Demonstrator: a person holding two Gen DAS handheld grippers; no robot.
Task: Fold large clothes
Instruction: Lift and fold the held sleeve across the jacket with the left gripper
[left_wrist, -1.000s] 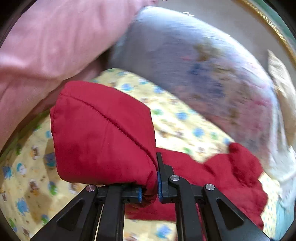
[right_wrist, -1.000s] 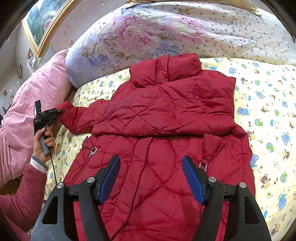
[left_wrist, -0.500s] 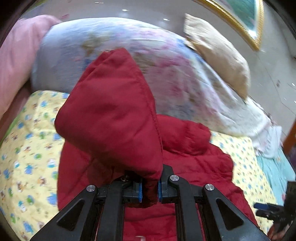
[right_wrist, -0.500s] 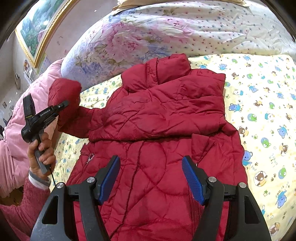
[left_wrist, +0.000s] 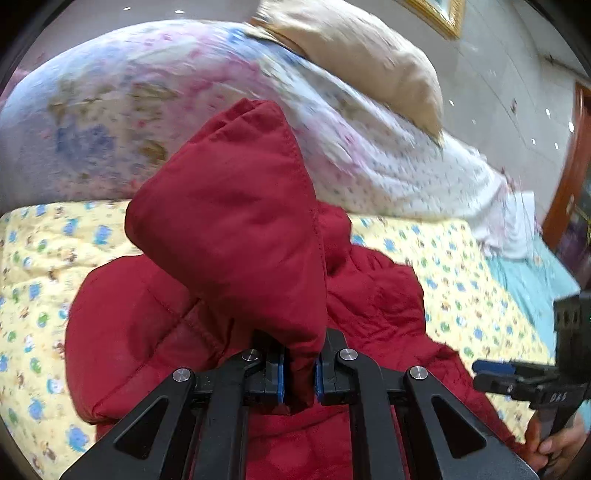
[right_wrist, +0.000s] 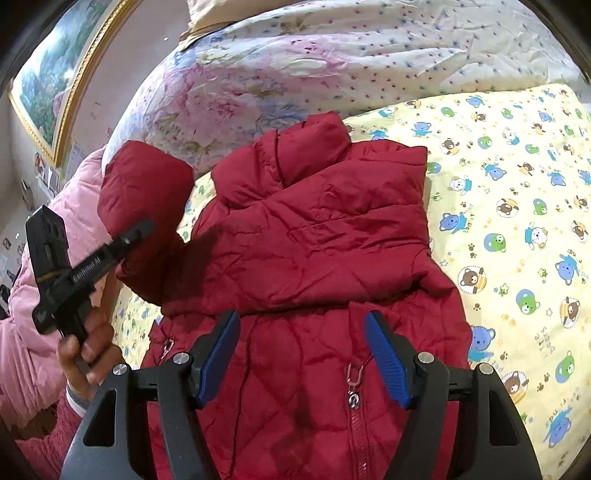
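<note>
The left tool (left_wrist: 299, 373) pinches the red sleeve (left_wrist: 236, 236) and holds it raised above the jacket (right_wrist: 317, 236), which lies on the bed (right_wrist: 517, 192). The right tool (right_wrist: 303, 358) hovers wide apart over the jacket's zipper (right_wrist: 352, 384).

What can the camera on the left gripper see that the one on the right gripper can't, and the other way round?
Only the left wrist view shows the left gripper shut on the cuff of the sleeve, a teal sheet and a brown door at the far right.

Only the right wrist view shows the jacket's zipper, the open right gripper above it, a pink quilt and most of a framed painting.

Both show the red jacket, the floral duvet, the tan pillow and the yellow bear-print sheet.
</note>
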